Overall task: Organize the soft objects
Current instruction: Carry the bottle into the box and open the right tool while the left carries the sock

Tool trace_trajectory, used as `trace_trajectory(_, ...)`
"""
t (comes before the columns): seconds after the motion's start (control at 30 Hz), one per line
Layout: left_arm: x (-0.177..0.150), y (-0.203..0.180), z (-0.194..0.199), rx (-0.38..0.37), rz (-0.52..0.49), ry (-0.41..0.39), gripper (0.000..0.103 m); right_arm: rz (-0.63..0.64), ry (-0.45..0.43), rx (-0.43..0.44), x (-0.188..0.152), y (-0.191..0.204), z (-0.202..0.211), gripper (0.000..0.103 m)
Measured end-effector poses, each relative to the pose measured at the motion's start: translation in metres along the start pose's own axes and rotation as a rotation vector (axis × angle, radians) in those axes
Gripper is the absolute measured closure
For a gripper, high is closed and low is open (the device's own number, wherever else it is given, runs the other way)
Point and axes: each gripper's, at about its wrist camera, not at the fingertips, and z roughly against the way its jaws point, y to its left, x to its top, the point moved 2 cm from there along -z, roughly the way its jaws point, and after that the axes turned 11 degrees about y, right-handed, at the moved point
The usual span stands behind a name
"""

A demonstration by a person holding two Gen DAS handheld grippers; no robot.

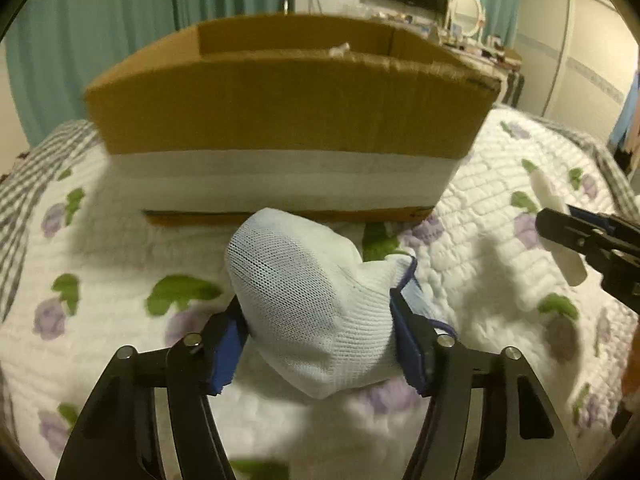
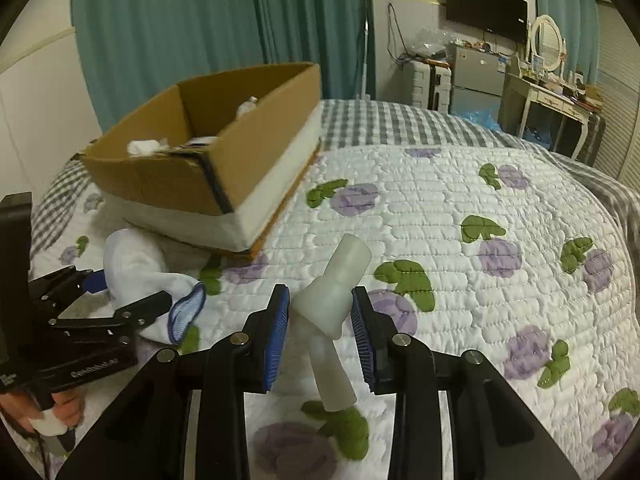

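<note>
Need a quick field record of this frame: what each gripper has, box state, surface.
left gripper: shut on white sock, held in front of the box
right gripper: pads either side of white tube; contact unclear
cardboard box: open top, on the bed, some white items inside
surface: floral quilt
background: teal curtains, wall TV

A knitted mesh cloth sock (image 1: 316, 300), a matt translucent plastic tube (image 2: 334, 308), a rough matt cardboard box (image 1: 288, 92) and a quilted cloth bedspread (image 2: 460, 208) are seen.
</note>
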Motion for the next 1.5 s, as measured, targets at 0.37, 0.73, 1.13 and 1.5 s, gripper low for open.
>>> trace_trajectory(0.37, -0.014, 0.017, 0.103, 0.015, -0.069, -0.142, 0.039, 0.079, -0.091, 0.001, -0.002, 0.052, 0.072, 0.072)
trace_trajectory(0.73, 0.024, 0.031, 0.168, 0.049, -0.119, -0.272, 0.039, 0.157, -0.219, -0.003, 0.041, 0.107, 0.141, 0.072)
trace_trajectory(1.13, 0.090, 0.058, 0.149, 0.053, -0.121, -0.303, 0.039, 0.217, -0.282, 0.019, 0.111, 0.146, 0.134, 0.072)
trace_trajectory(1.5, 0.154, 0.067, 0.075, 0.075, -0.143, -0.226, 0.039, 0.189, -0.253, 0.019, 0.176, 0.139, 0.065, 0.072)
